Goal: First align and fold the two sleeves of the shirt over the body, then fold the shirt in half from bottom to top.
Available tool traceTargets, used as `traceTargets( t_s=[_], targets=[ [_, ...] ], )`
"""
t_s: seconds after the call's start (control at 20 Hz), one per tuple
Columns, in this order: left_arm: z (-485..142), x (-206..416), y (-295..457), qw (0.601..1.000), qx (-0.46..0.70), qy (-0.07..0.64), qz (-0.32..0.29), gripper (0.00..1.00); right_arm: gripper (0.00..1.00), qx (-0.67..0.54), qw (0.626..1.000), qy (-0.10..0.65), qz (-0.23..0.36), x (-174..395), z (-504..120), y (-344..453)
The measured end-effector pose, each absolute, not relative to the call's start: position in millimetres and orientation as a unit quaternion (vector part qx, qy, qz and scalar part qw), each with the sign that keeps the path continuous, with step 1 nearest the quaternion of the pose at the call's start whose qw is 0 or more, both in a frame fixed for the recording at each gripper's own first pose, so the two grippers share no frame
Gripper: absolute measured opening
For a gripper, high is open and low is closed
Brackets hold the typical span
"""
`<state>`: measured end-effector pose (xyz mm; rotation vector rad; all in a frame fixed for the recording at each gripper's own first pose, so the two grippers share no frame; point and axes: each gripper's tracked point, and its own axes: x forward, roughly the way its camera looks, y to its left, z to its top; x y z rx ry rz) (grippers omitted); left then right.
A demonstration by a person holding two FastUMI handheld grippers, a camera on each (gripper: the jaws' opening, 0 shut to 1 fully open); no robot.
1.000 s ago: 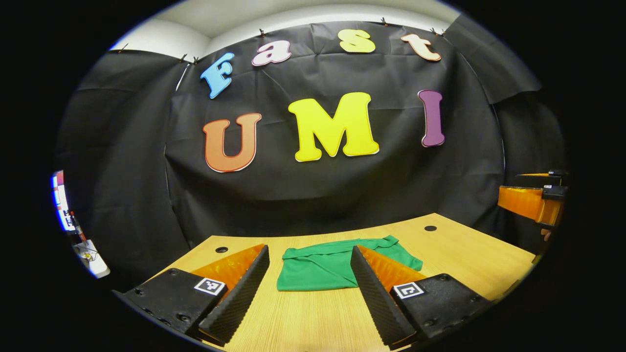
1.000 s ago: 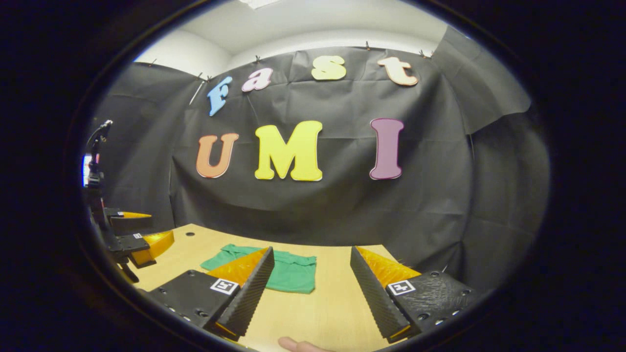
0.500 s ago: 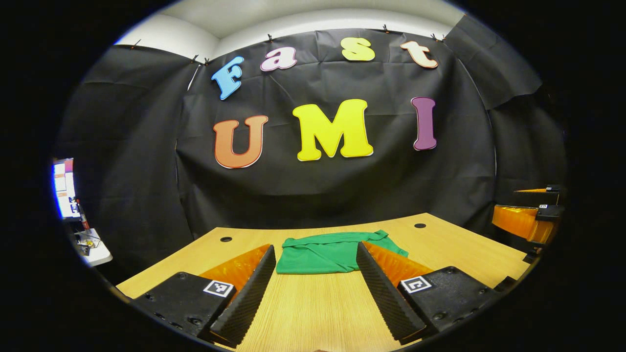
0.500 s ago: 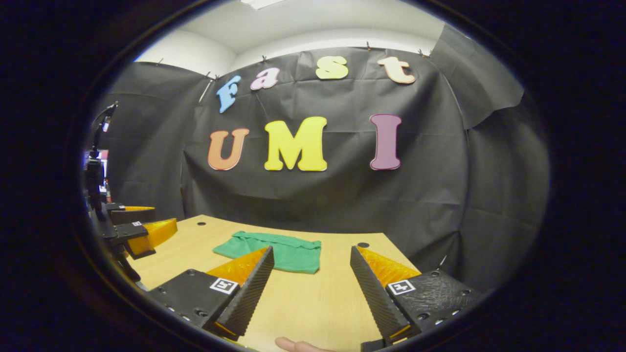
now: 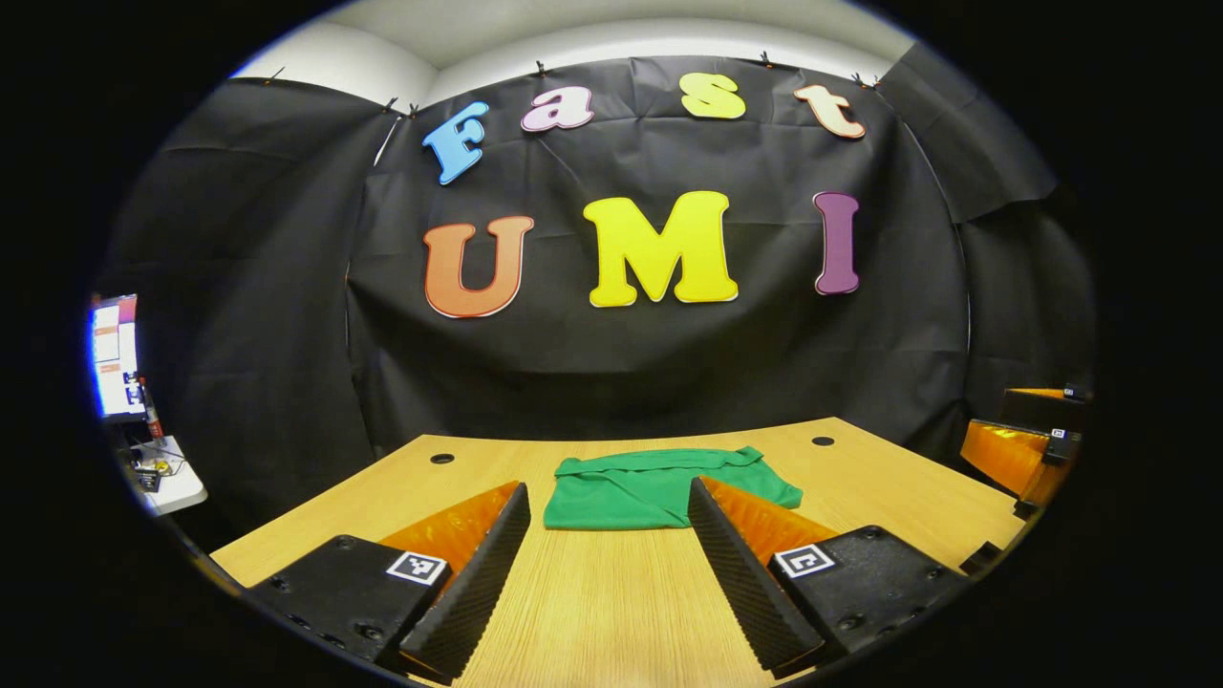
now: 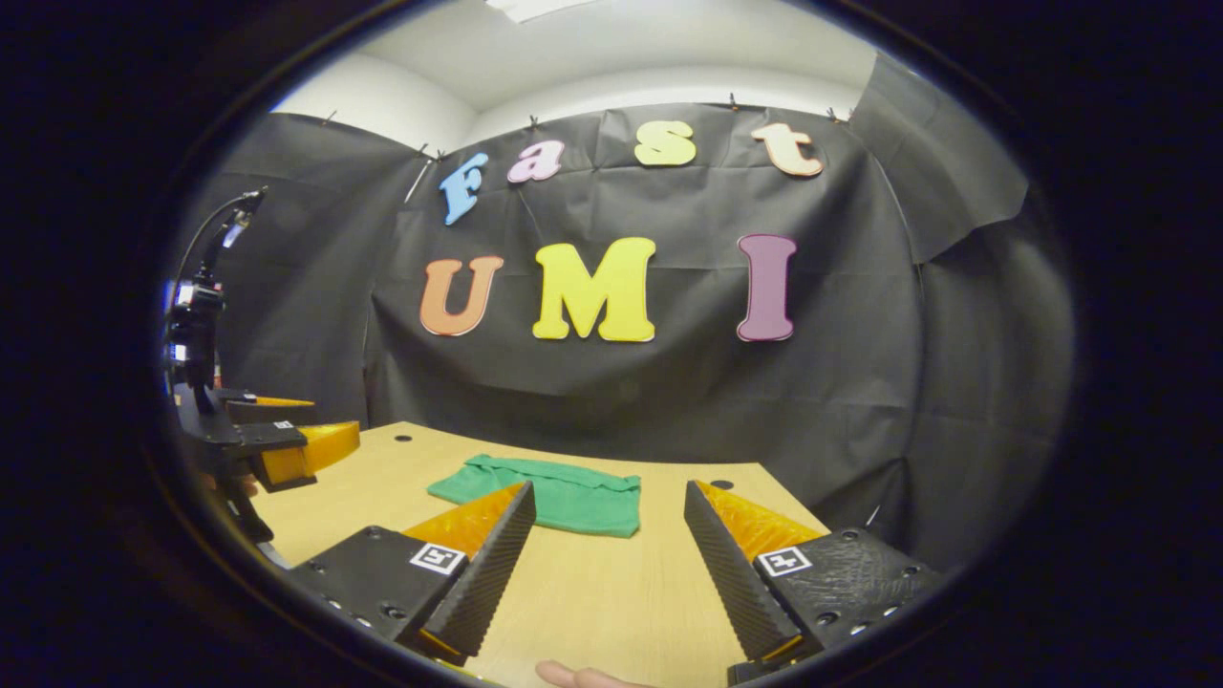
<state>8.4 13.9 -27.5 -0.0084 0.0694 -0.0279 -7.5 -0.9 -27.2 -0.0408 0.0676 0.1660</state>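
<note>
The green shirt point(image 5: 659, 489) is lying folded at the desk's point(image 5: 611, 602) far middle, soft and light, best pinched at its edges, while both grippers' jaws are standing spread and empty.

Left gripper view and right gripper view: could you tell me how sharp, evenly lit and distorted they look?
Left gripper view: sharp, even light, green shirt crisp; the table edge bows from fisheye distortion. Right gripper view: slightly softer, the shirt still clear, the rim darker; no glare on the table.
</note>
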Motion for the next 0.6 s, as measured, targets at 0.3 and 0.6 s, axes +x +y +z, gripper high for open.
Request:
traceTargets(
  t_s=[0.3, 0.6],
  targets=[
    [-36, 11, 6, 0.999, -0.015, 0.049, -0.018, 1.0, 0.95, -0.035, 0.995, 0.019, 0.087, -4, -27, -4],
    [-40, 12, -10, 0.998, -0.006, 0.053, -0.028, 1.0, 0.95, -0.021, 0.994, 0.033, 0.099, 0, -35, 1]
  ],
)
